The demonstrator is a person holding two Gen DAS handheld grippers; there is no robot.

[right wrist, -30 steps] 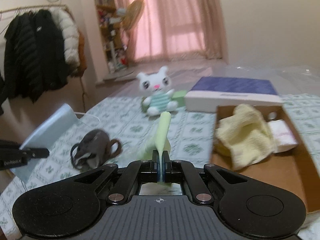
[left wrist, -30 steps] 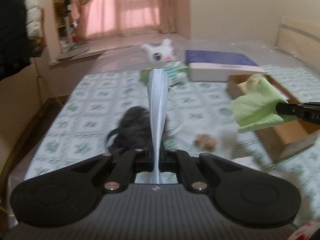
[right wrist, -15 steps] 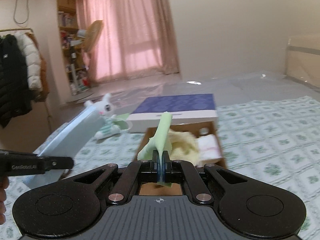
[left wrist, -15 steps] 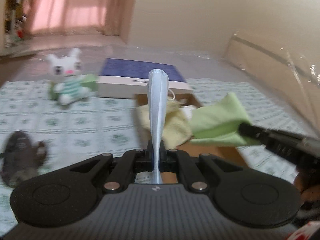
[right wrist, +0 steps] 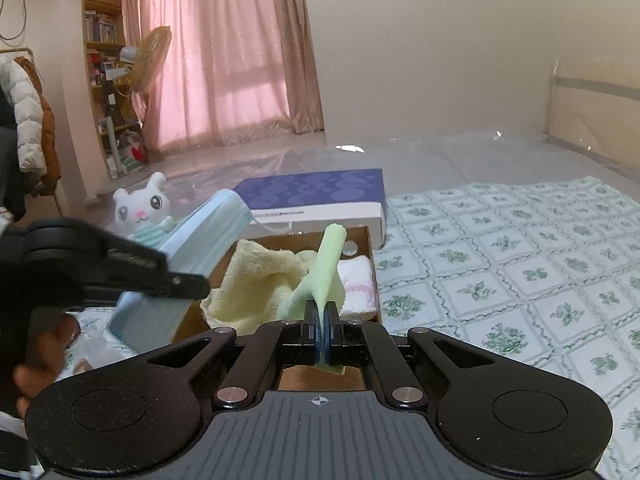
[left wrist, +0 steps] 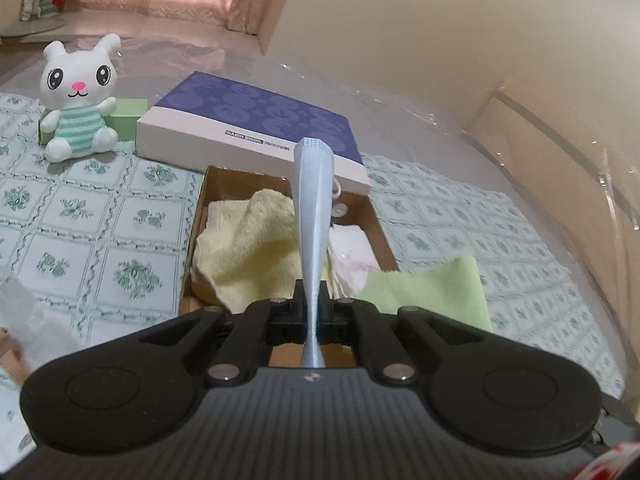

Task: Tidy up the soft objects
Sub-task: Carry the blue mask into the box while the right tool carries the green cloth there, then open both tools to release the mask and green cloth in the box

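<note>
I take the shallow brown cardboard box (left wrist: 192, 248) on the bed as my reference. My left gripper (left wrist: 313, 316) has its fingers clamped on a pale blue pleated face mask (left wrist: 312, 216), which sticks up edge-on above the box. My right gripper (right wrist: 321, 330) has its fingers pinched on a thin light green cloth (right wrist: 326, 268), which hangs over the near end of the box (its free corner droops to one side).

Inside the box lie a fluffy yellow towel (left wrist: 248, 248) and, beside it, a white and pink folded cloth (left wrist: 352, 256). Beyond the box are a flat white box with a purple patterned lid (left wrist: 256, 120) and a white plush rabbit in a green striped top (left wrist: 78, 96).

I judge both held items very light, limp and unbreakable; an edge pinch suffices, though each will flop on release.
</note>
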